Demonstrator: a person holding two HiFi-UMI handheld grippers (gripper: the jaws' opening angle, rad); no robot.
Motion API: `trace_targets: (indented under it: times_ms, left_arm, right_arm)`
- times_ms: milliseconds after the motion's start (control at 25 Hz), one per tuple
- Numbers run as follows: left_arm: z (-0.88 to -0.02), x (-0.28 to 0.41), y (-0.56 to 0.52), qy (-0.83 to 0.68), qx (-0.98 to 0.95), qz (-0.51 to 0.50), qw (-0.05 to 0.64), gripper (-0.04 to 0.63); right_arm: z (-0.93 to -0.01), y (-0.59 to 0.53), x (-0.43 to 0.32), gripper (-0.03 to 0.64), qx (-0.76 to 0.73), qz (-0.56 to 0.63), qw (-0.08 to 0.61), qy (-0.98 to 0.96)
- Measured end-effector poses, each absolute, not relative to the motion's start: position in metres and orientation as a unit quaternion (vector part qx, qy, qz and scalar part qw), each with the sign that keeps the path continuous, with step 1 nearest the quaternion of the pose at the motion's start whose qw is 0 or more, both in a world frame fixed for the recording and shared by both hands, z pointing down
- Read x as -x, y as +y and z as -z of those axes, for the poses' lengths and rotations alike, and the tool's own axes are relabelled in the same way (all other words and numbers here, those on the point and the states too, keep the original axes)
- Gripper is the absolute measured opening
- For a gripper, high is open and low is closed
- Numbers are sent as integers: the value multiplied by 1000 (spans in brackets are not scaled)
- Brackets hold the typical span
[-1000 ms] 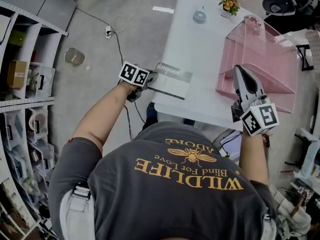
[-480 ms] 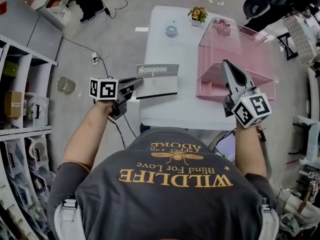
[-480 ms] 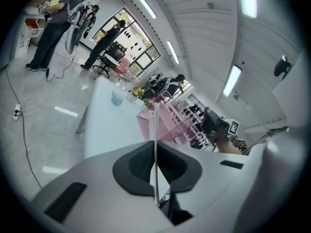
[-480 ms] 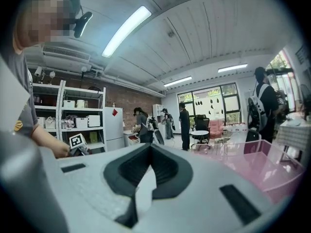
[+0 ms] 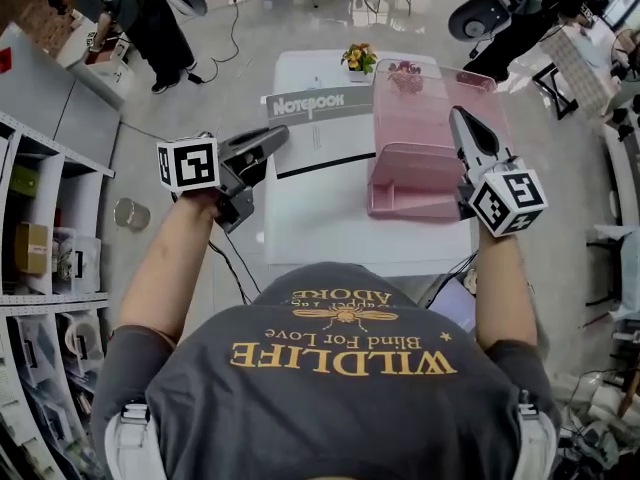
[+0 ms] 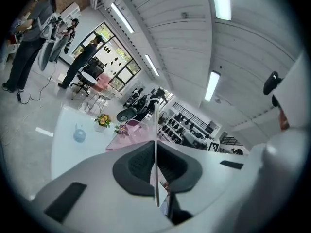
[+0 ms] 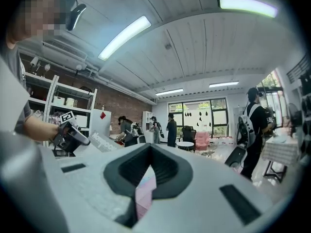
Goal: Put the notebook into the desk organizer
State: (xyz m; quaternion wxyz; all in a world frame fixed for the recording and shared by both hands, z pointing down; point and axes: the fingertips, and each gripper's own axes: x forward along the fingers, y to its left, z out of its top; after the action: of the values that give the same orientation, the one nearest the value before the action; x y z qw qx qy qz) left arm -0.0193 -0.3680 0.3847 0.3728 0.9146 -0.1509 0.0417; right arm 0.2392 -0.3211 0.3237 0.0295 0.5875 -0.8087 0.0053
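The notebook (image 5: 322,136), white with a grey title band, hangs tilted above the white table (image 5: 330,218), just left of the pink see-through desk organizer (image 5: 415,158). My left gripper (image 5: 279,134) is shut on its near left edge. In the left gripper view the notebook (image 6: 156,123) shows edge-on as a thin line pinched between the pads, with the organizer (image 6: 130,133) beyond it. My right gripper (image 5: 458,114) hovers over the organizer's right side, shut with nothing in it. The right gripper view shows the right gripper (image 7: 149,152) and, to its left, the notebook (image 7: 104,142).
A small flower pot (image 5: 358,58) stands at the table's far edge, with a round blue thing (image 6: 79,135) near it. Storage shelves (image 5: 40,218) line the left. People (image 5: 140,18) and an office chair (image 5: 480,13) are beyond the table. Cables lie on the floor.
The left gripper has lifted the notebook off the table's left edge and carried it up and forward, towards the organizer. The right gripper has risen and moved along the organizer's right side.
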Motion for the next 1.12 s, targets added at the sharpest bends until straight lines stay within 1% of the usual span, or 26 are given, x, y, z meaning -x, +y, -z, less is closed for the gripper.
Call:
trace_targets:
  times_ms: [160, 360, 600, 760, 920, 1120]
  left_arm:
    - [-349, -19, -381, -138, -925, -28, 354, 10]
    - [-326, -91, -402, -117, -923, -23, 366, 10]
    - [-349, -174, -412, -97, -909, -56, 401, 11]
    - [-369, -218, -413, -88, -897, -74, 427, 9]
    - [-387, -253, -414, -86, -885, -88, 450, 11]
    - [-412, -275, -423, -108, -878, -130, 448, 10]
  right_arm:
    - [-315, -317, -266, 2, -601, 6, 26, -799]
    - [-300, -318, -315, 2, -622, 19, 25, -783]
    - [-300, -318, -360, 2, -639, 22, 30, -768]
    - [-306, -318, -381, 2, -644, 15, 29, -764]
    - [-311, -314, -403, 2, -648, 10, 25, -761]
    - [-311, -311, -420, 2, -652, 9, 25, -758]
